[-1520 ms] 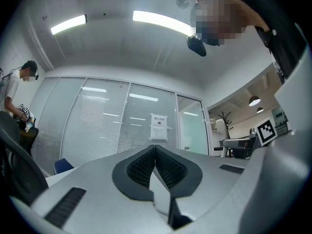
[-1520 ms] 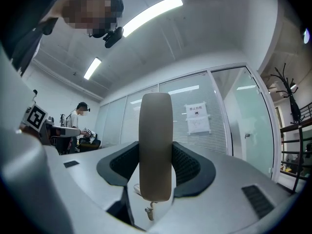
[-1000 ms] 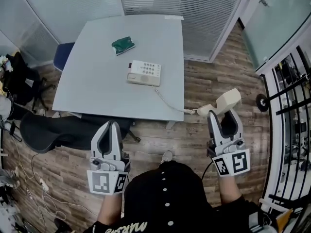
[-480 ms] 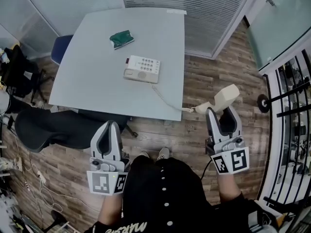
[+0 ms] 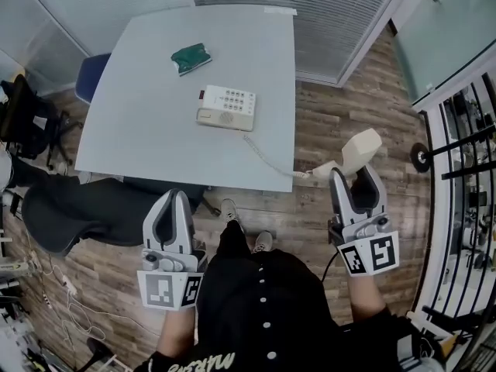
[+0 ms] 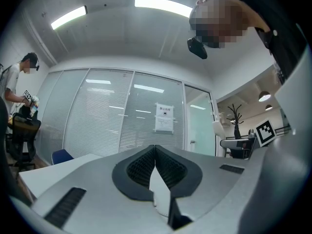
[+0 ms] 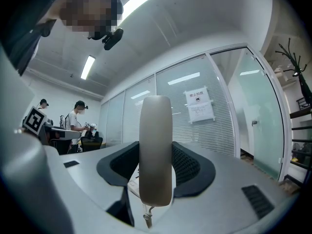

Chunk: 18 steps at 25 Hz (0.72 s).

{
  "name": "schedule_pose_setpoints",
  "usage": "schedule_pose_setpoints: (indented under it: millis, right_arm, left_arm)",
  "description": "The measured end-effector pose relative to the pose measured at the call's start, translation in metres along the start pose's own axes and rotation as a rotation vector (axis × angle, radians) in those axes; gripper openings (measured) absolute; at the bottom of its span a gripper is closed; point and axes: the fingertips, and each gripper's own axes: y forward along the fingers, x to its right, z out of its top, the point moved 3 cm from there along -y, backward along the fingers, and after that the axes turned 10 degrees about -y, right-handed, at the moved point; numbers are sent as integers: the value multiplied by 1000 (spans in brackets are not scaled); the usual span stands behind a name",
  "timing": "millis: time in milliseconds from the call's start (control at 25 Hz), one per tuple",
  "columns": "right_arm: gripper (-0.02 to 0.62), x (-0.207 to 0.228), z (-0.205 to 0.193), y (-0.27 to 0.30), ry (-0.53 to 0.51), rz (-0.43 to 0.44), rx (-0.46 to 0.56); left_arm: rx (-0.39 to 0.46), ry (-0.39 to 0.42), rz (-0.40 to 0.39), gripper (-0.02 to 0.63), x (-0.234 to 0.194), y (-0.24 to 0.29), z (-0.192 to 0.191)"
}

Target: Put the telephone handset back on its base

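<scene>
Beige handset point(image 5: 359, 153), wht base point(image 5: 226, 109), grey tbl point(image 5: 147, 91), wood-grain flr point(image 5: 335, 118).

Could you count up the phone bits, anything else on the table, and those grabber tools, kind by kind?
telephone base: 1
handset: 1
phone cord: 1
green packet: 1
hand-held grippers: 2, the left hand-held gripper and the right hand-held gripper
Total: 6

Grey desk point(image 5: 147, 138) on wood-plank floor point(image 5: 341, 130). Green packet point(image 5: 191, 56) lies on desk's far half. Blue chair point(image 5: 91, 87) by desk's L side, black railing point(image 5: 465, 169) at R. Paper notice point(image 7: 201, 106) on glass wall w/ blinds.
</scene>
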Motion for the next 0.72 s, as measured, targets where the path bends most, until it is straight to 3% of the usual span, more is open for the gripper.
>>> schedule_pose_setpoints:
  millis: [320,720]
  right_arm:
    - [219,0,7,41,-21,-32,13]
    - [209,-18,5,101,-8,0,15]
  left_arm:
    - [22,-1,-22,17,-31,34,14]
    - [13,-12,-41,17,-66,77,18]
